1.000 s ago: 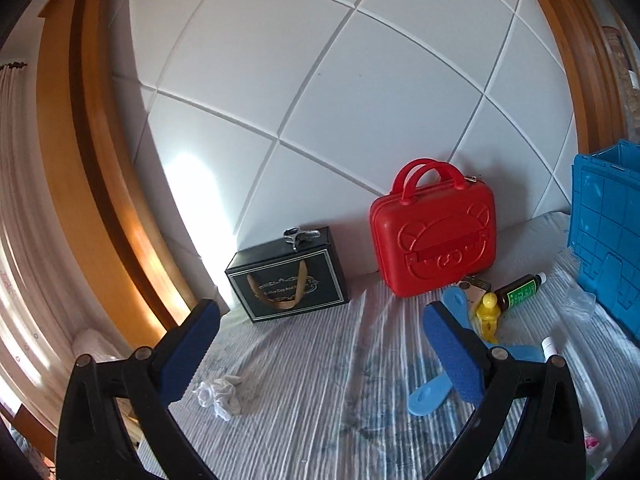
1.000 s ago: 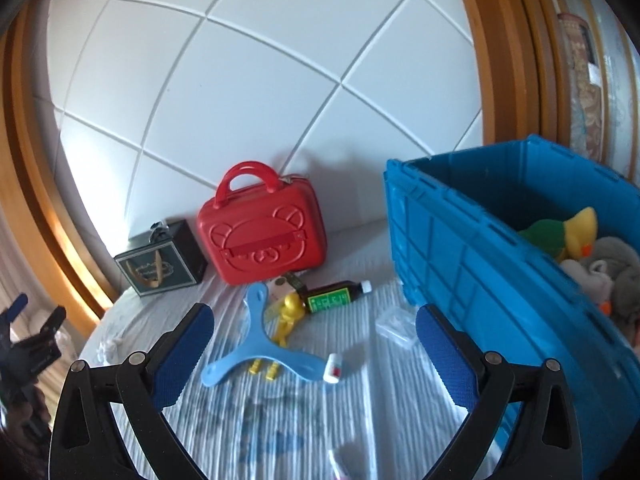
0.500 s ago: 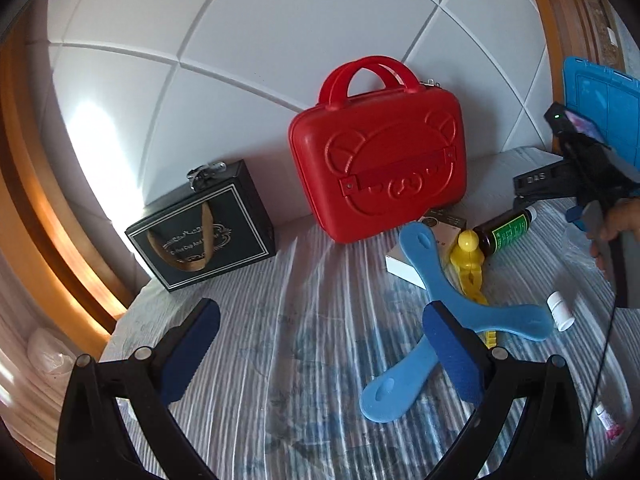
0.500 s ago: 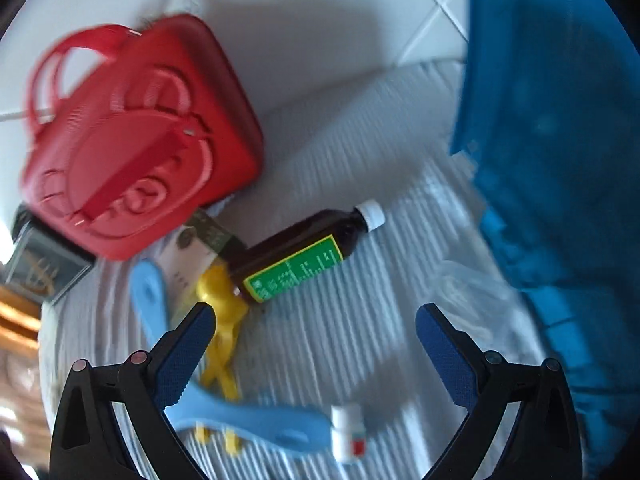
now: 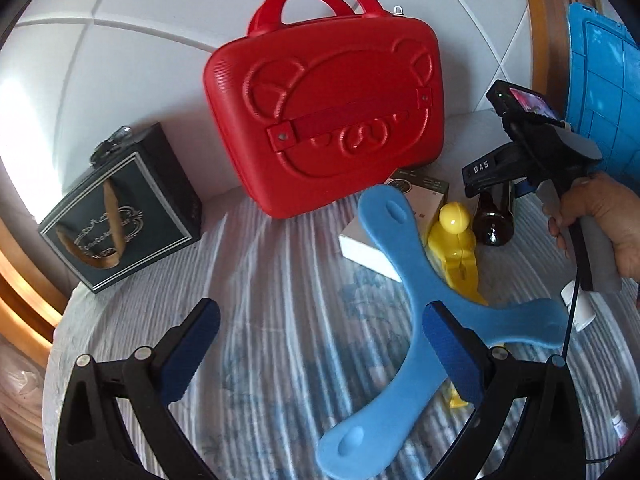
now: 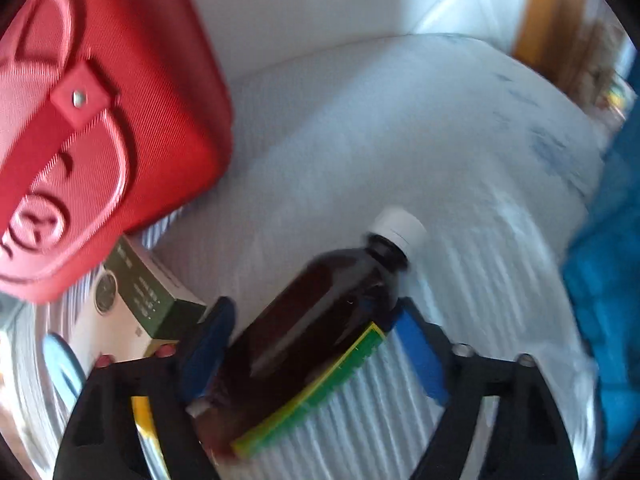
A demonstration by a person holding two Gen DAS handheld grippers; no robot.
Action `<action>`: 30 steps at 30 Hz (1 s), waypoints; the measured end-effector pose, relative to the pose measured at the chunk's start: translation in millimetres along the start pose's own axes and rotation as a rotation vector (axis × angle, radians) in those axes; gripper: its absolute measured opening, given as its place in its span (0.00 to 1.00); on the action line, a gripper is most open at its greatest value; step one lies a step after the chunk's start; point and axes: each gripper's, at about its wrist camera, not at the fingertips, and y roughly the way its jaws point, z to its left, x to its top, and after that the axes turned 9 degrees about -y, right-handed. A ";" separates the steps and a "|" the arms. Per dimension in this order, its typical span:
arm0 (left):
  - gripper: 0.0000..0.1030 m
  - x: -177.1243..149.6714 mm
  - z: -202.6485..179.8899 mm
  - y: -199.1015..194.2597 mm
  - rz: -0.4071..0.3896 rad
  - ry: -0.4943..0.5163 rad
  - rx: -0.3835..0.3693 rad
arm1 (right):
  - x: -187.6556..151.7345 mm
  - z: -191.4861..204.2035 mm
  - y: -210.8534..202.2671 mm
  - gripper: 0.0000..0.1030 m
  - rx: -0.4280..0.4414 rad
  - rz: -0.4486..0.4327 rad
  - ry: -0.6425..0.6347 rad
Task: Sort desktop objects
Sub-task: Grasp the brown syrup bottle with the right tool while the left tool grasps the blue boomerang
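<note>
My right gripper (image 6: 312,348) points steeply down over a brown bottle (image 6: 320,312) with a white cap and green label, lying on the striped cloth. The bottle sits between its blue pads while the jaws are closing; a firm press does not show. In the left wrist view the same bottle (image 5: 492,220) lies beneath that gripper's body, held by a hand (image 5: 600,220). My left gripper (image 5: 320,352) is open over the cloth, nothing between its fingers. Its right finger (image 5: 452,352) overlaps a blue three-armed boomerang (image 5: 404,280).
A red bear-face case (image 5: 328,120) leans on the white padded wall, a black gift box (image 5: 120,208) to its left. A yellow toy figure (image 5: 456,240) and a white-green carton (image 5: 372,236) lie by the boomerang. A blue crate (image 5: 600,92) stands at the right, a small white bottle (image 5: 580,308) nearby.
Both grippers have dropped toward the cloth and tilted down. The right one came down over the brown bottle and its jaws narrowed around it. The left one neared the boomerang.
</note>
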 end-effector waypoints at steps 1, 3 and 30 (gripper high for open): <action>1.00 4.2 -6.5 7.6 0.009 -0.006 -0.015 | 0.3 -0.7 1.8 0.68 0.008 0.002 -0.022; 1.00 11.4 -19.6 24.8 0.044 -0.022 -0.067 | -1.0 2.4 0.3 0.61 0.021 -0.011 -0.093; 0.33 -7.7 -33.9 27.9 0.159 -0.061 -0.173 | -31.6 13.2 -51.6 0.55 0.133 -0.160 -0.325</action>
